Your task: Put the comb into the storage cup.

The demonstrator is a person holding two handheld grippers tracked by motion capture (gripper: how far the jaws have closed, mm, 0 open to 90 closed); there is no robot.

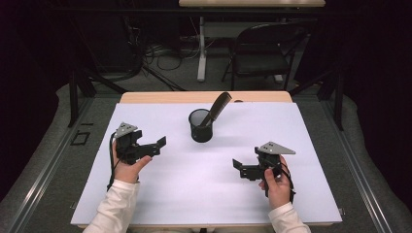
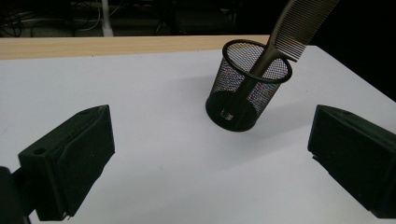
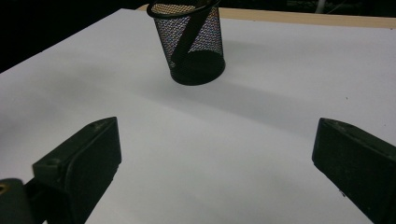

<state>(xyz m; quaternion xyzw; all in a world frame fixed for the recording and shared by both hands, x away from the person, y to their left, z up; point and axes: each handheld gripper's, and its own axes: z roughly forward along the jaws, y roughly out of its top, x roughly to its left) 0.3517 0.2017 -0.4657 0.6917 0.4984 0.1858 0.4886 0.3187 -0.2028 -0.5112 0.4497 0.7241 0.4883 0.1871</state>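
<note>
The comb (image 1: 217,109) already stands tilted inside the mesh pen cup (image 1: 200,125), and both tongs, left (image 1: 156,144) and right (image 1: 239,167), hover apart and empty, so little seems left.

No writing, label, brand, number or sign can be read anywhere here. The black mesh cup (image 1: 201,125) and the comb (image 1: 216,109) standing in it carry no print. The white sheet (image 1: 204,179) over the tabletop is blank. The grey plates on the two grippers show small holes, no lettering. Floor markings at the left are plain outlines, not text.
</note>
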